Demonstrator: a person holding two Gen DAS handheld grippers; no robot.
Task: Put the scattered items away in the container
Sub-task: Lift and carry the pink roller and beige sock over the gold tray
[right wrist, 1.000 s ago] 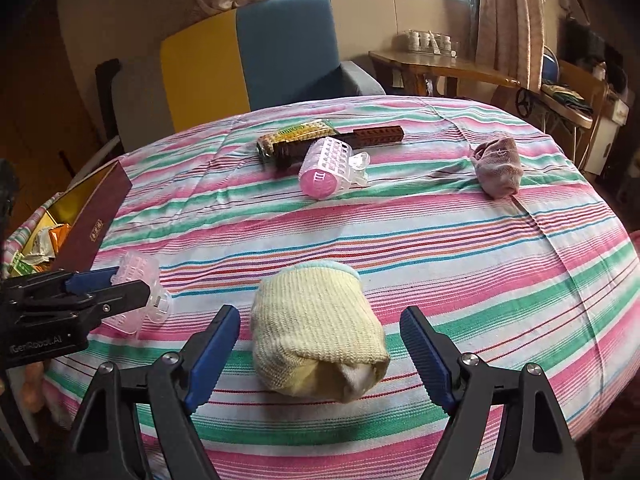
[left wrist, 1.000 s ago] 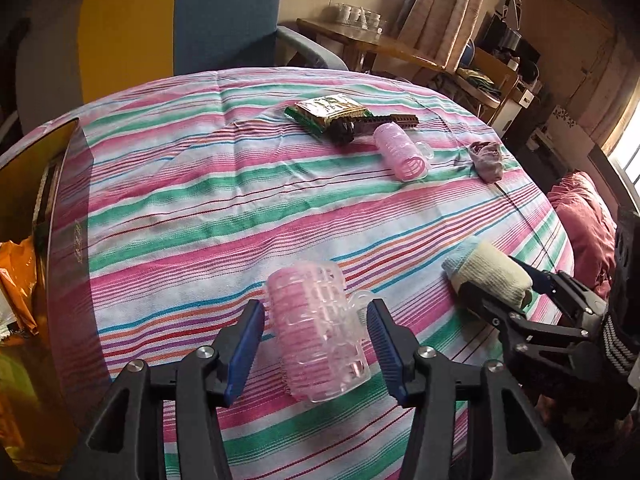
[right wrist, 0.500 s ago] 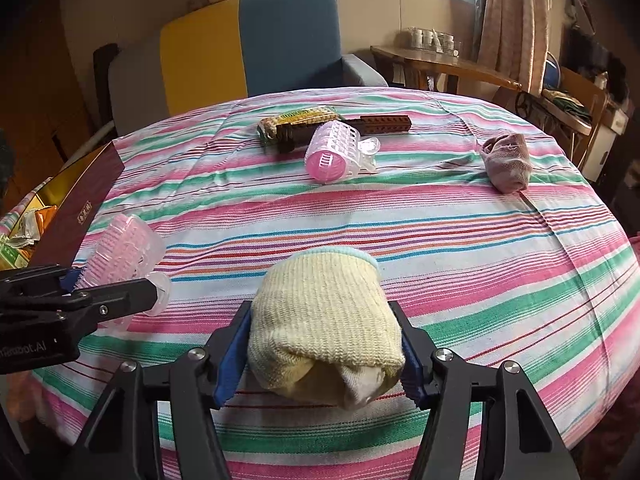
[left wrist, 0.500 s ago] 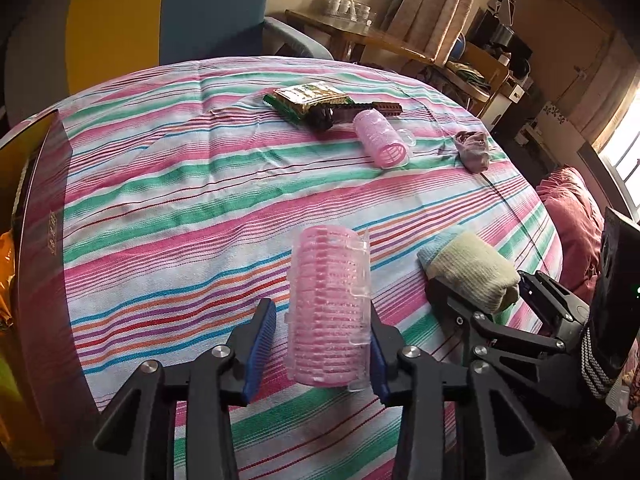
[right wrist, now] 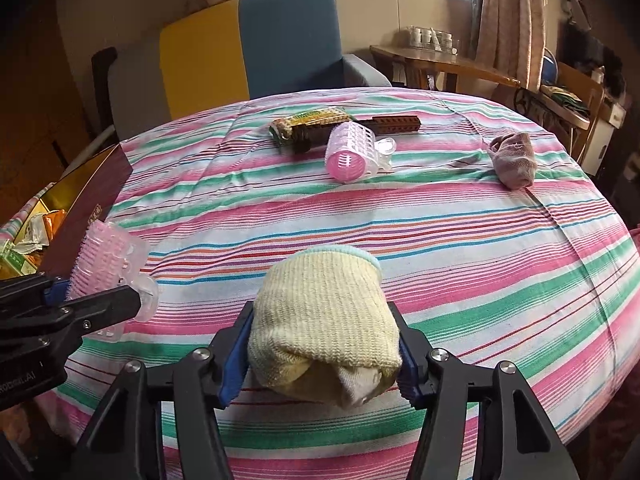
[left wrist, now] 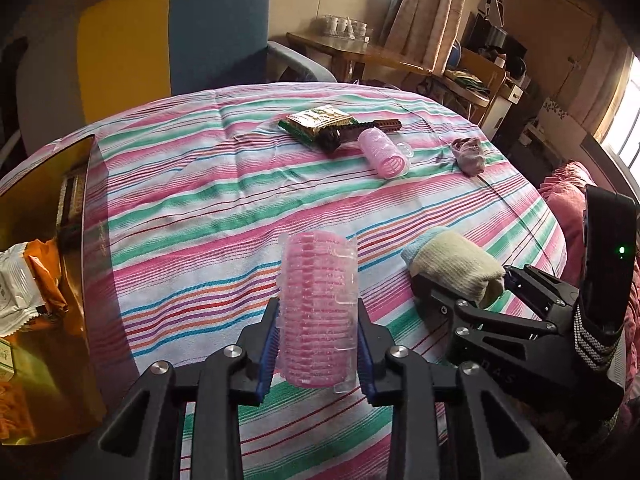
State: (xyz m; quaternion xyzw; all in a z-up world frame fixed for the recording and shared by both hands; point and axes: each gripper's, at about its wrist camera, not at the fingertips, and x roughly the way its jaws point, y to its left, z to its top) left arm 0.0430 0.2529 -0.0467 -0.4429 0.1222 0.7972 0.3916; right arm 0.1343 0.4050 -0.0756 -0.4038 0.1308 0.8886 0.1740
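My left hand-held gripper is clamped on a pink hair roller; my right hand-held gripper squeezes a rolled yellow sock. The open box sits at nine o'clock on the striped surface. Farther, at twelve, lies a second roller.

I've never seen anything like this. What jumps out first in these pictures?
Two black clamps each grip something over a bright striped tablecloth: the left gripper pinches a pink hair roller, the right gripper a rolled yellow sock. At the left edge sits a gold-lined box holding snack packets.
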